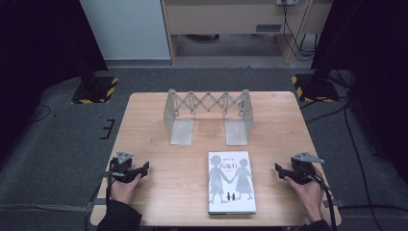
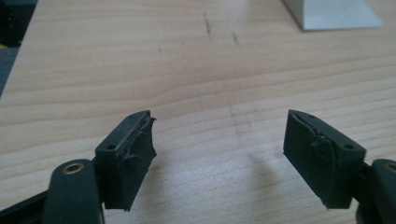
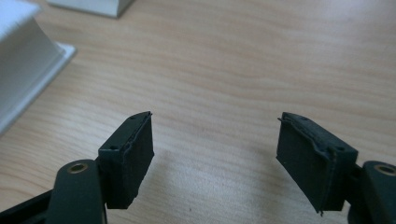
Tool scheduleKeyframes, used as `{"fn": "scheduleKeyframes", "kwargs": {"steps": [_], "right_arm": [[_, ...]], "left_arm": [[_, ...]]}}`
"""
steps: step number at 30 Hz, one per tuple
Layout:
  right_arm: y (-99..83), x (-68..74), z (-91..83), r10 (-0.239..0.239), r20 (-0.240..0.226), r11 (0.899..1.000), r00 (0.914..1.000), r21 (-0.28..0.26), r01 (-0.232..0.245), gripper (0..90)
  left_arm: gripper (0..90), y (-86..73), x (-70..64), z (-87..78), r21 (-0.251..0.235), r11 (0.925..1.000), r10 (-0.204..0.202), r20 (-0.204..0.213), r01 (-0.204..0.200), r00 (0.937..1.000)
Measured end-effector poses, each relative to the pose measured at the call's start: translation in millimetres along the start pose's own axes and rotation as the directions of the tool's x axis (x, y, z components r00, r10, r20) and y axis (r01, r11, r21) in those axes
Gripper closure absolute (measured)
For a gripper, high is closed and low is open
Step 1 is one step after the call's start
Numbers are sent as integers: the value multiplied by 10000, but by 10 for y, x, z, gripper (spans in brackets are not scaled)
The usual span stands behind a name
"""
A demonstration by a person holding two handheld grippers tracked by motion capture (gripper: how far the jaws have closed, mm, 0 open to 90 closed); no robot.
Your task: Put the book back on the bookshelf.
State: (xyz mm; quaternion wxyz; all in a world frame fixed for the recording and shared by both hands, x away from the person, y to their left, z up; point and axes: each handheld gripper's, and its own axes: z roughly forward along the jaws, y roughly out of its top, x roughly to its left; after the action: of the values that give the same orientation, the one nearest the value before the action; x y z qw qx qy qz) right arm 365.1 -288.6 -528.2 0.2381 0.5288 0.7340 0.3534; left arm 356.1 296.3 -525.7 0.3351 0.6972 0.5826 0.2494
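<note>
The book (image 1: pixel 231 182) lies flat by the desk's (image 1: pixel 144 115) near edge, right of middle. Left gripper (image 1: pixel 146 168) rests near the left edge, right gripper (image 1: pixel 277 168) near the right, both jaws spread wide, empty. The bookend rack (image 1: pixel 208 115) stands toward the far edge.

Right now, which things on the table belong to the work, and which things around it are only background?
For the work: book; expanding metal bookend rack; left gripper and right gripper, both open.

Only background: yellow-black stand bases; floor cables; wooden furniture behind.
</note>
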Motion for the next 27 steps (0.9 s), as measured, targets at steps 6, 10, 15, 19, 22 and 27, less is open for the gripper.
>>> {"fn": "scheduleKeyframes", "kwargs": {"steps": [6,10,15,19,22,27], "right_arm": [[22,39,-87,141,-410,9984,9991,-544,-163,296],[55,86,-120,86,-758,9979,9971,-635,-135,298],[101,157,-148,50,-1059,9971,9944,-756,-131,306],[133,206,-164,24,-1338,9964,9910,-833,-137,306],[149,254,-186,138,-1601,9950,9870,-954,-294,309],[181,323,-207,47,-1941,9942,9810,-1042,-254,314]], "left_arm": [[241,18,-57,-90,-418,9991,-9,429,27,9991],[239,62,-156,-145,-828,9966,18,754,45,9971],[238,80,-234,-159,-993,9950,58,985,40,9951],[239,96,-328,-190,-1190,9928,277,1163,-138,9928],[236,98,-396,-213,-1293,9912,448,1352,-272,9898],[231,119,-495,-229,-1391,9890,722,1504,-512,9860]]}}
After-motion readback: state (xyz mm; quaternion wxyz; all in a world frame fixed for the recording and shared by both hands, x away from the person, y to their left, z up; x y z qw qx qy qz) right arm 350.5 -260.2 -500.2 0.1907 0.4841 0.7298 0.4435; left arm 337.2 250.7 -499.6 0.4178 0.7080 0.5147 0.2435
